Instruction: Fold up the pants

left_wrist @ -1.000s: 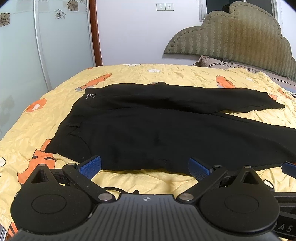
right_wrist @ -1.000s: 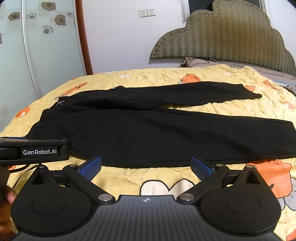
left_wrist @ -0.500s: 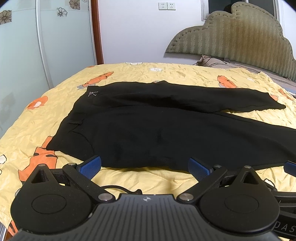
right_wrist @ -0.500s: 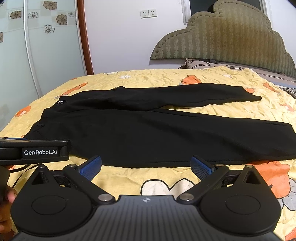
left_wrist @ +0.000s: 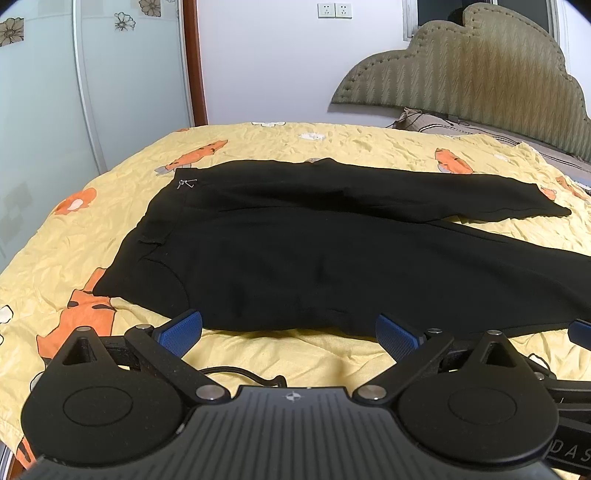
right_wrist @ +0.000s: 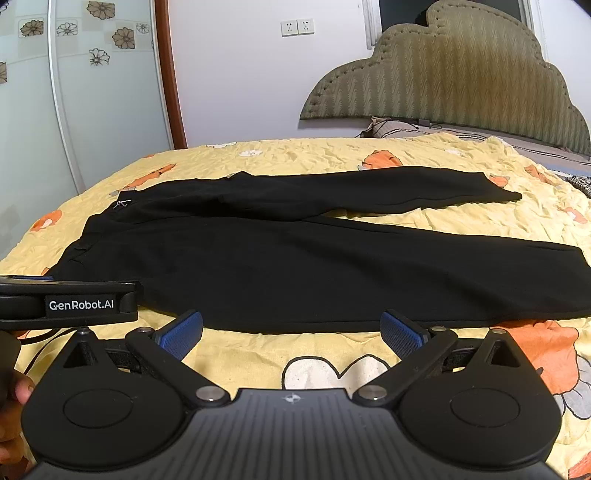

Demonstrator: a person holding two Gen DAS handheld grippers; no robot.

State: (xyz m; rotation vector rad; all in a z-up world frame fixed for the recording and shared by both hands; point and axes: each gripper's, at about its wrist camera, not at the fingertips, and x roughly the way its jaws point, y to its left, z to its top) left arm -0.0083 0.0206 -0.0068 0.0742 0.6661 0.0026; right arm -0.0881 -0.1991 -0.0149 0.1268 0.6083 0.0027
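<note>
Both gripper jaws gape empty before black pants; label reads "GenRobot.AI"

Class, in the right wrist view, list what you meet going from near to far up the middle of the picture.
right gripper → yellow bedspread → near pant leg → far pant leg → wall sockets

plain black pants on a yellow bedspread with orange and white cartoon prints, olive headboard
</note>
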